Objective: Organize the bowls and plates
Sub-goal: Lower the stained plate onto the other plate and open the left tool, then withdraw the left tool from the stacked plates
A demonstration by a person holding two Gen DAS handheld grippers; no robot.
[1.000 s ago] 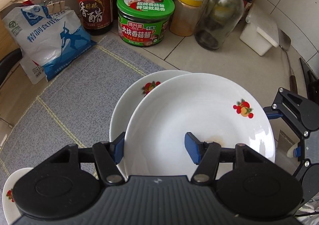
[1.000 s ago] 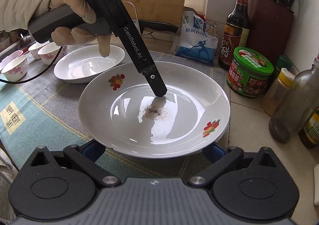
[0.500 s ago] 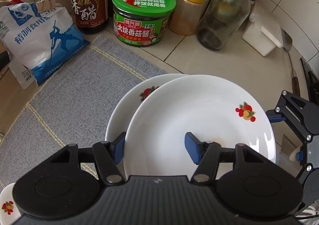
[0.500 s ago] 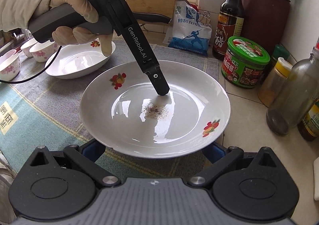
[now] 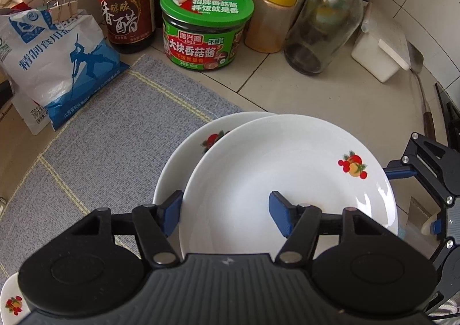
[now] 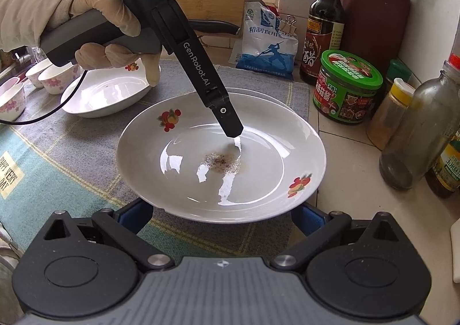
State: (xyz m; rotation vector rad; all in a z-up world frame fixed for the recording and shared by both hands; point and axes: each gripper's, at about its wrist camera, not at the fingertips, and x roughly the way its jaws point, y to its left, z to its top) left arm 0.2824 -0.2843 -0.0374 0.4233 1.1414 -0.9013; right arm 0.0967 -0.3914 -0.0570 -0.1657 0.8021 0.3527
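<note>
A white plate with fruit prints [image 5: 287, 169] lies stacked, shifted right, on a second white plate [image 5: 184, 158] at the mat's corner. My left gripper [image 5: 225, 214] is open and straddles the top plate's near-left rim, one finger outside it and one inside. In the right wrist view the top plate [image 6: 221, 152] carries dark crumbs, with the left gripper's finger tip [image 6: 234, 131] inside it. My right gripper [image 6: 221, 217] is open, its blue fingers low on either side of the plate's near rim, part hidden beneath it.
A vinegar bottle [image 5: 125, 0], green-lidded jar [image 5: 205, 26], yellow-capped jar [image 5: 270, 17], glass bottle [image 5: 325, 20] and salt bag [image 5: 54, 66] crowd the back. A white dish [image 6: 106, 92] and small floral bowls [image 6: 54, 77] sit left on the mat [image 5: 115, 129]. A knife block [image 6: 373, 17] stands by the wall.
Both grippers and the stacked plates have moved closer to the jars and bottles at the back. Both grippers stay open.
</note>
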